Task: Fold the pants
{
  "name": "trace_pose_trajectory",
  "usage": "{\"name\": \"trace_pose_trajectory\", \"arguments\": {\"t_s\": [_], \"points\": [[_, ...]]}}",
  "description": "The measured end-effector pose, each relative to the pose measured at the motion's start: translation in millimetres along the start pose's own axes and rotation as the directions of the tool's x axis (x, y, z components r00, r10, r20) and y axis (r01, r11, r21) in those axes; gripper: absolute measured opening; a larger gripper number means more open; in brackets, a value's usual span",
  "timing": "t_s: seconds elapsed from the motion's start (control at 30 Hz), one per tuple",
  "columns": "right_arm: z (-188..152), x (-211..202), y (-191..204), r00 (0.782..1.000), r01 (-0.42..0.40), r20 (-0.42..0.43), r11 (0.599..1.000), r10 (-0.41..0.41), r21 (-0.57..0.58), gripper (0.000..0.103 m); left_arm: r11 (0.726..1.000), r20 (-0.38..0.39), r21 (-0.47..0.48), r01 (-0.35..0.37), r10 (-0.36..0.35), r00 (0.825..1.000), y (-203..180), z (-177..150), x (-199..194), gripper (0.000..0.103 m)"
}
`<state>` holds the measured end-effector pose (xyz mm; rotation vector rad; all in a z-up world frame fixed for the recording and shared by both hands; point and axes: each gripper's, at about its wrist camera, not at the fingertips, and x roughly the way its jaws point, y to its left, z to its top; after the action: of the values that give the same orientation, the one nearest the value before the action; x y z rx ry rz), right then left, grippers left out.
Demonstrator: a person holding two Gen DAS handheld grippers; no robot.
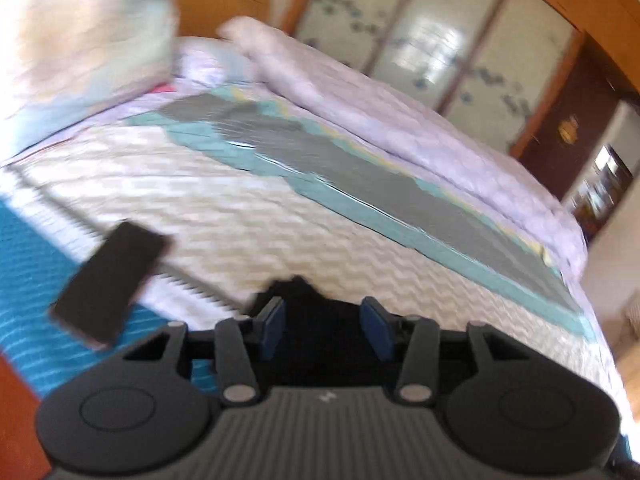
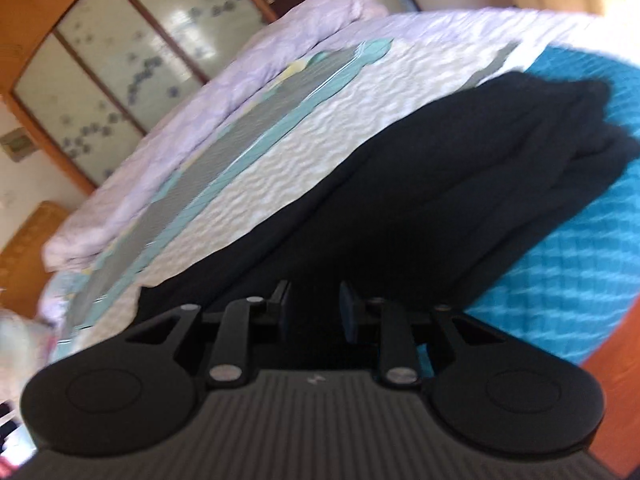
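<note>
Here the pants (image 2: 420, 184) lie on the bed (image 2: 280, 152), a black bundle stretched along the near side of it. In the right wrist view their long axis runs from just before the right hand-held gripper (image 2: 314, 306) up and away to the right, where the layered folds end over the blue blanket (image 2: 560, 240). The near end of the pants reaches down to this gripper's fingers, and dark cloth fills the narrow gap between them. Whether the pads really press on it I cannot tell, because the cloth and the fingers are both black and the picture is blurred.

The left hand-held gripper (image 1: 323, 326) has its two blue pads standing apart. A dark bit of something shows at the gap, but I cannot say if it is cloth from the pants or part of the tool. In the left wrist view the pants are not clearly seen. Beyond this gripper there is mostly the white quilted bed cover, and a dark flat phone-like thing (image 1: 110, 282) lies to the left of it, at the edge of the blue blanket.

So the right hand is the nearer one to the pants. Both grippers point slanting down toward the bed. The right view is tilted, so that hand looks rolled to one side. I judge the coming move depends on the right hand, which is already at the near end of the long bundle.
</note>
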<state>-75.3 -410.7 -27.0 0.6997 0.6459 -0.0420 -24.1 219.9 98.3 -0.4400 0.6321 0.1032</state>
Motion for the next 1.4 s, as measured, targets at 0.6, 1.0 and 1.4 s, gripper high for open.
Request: {"name": "trace_pose_trajectory", "arguments": {"t_s": [0.6, 1.0, 1.4], "points": [[30, -83, -161, 0.974, 0.019, 0.195, 0.905, -0.112, 0.425, 0.057, 0.990, -0.214, 0.126, -0.064, 0.090, 0.973, -44, -27, 49, 0.044], [97, -57, -176, 0.959, -0.048, 0.275, 0.921, -0.065, 0.386, 0.015, 0.984, -0.312, 0.177, -0.006, 0.062, 0.948, -87, -54, 41, 0.044], [102, -37, -185, 0.952, 0.070, 0.241, 0.899, -0.190, 0.432, 0.014, 0.975, -0.338, 0.221, -0.007, 0.083, 0.937, -97, -67, 55, 0.048]]}}
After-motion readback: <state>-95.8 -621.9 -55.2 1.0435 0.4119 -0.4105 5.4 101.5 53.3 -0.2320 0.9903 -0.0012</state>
